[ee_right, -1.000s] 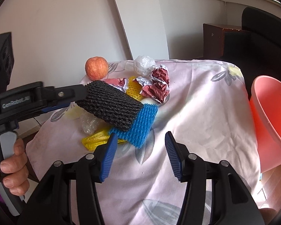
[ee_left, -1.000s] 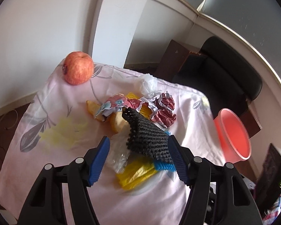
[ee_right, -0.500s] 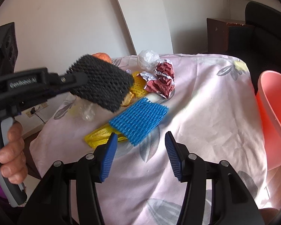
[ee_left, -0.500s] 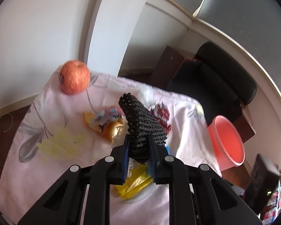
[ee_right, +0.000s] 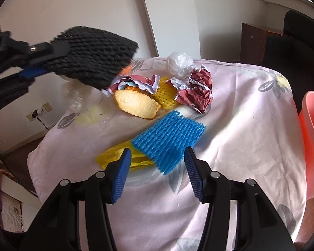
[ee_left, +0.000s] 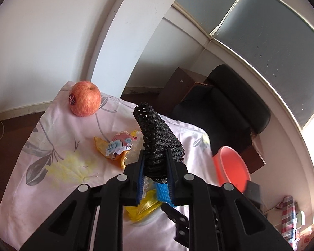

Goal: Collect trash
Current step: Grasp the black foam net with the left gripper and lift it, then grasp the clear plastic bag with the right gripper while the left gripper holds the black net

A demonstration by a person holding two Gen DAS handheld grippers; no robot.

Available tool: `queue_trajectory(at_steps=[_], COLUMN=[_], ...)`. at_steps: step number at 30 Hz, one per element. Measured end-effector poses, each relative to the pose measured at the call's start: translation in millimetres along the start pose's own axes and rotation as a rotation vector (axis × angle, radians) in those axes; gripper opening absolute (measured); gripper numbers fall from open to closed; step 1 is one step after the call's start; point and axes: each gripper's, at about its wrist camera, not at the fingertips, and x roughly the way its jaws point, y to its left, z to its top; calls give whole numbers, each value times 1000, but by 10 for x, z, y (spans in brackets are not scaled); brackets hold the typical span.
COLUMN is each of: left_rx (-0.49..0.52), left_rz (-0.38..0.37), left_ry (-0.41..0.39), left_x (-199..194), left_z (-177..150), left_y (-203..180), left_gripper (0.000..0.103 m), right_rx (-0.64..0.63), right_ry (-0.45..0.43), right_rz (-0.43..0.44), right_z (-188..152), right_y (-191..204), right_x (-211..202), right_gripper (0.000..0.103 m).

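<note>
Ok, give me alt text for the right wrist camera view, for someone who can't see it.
The open right gripper hovers just short of a blue foam fruit net on a pink floral tablecloth. At upper left the left gripper holds a black foam net above the table. Behind lie a citrus peel, crumpled wrappers and a yellow bag.

3 foam nets (ee_right: pixel 169 141), 1 apple (ee_left: pixel 85 98).

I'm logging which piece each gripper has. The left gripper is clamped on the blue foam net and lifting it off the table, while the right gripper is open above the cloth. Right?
Not quite. The left gripper is clamped on the black foam net, held clear of the table, as the left wrist view shows. The blue foam net lies on the cloth, in front of the open right gripper.
</note>
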Motion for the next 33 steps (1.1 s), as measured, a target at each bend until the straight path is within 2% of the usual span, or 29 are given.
queue_trajectory(at_steps=[2, 3, 4, 6, 8, 16, 21, 33], left_rx=[-16, -25, -34, -42, -40, -50, -36, -30], left_rz=[-20, -30, -40, -50, -55, -124, -143, -151], left_ry=[4, 7, 11, 14, 12, 15, 18, 58], left_x=[-27, -34, -38, -46, -50, -26, 28, 212], left_z=[20, 27, 36, 45, 50, 119, 144, 66], left_y=[24, 34, 47, 57, 49, -93, -233, -378], left_gripper=[18, 18, 18, 18, 18, 18, 18, 18], right_rx=[27, 48, 63, 94, 120, 165, 173, 212], right_ry=[11, 14, 19, 16, 5, -97, -129, -103], right_rz=[3, 14, 17, 23, 27, 42, 53, 82], right_z=[3, -1, -5, -18, -23, -15, -32, -144], right_y=[-45, -83, -113, -187, -253, -403, -456, -597], right_x=[37, 45, 51, 34, -2, -294, -423, -476], right_gripper=[49, 43, 30, 15, 10, 9, 8, 9])
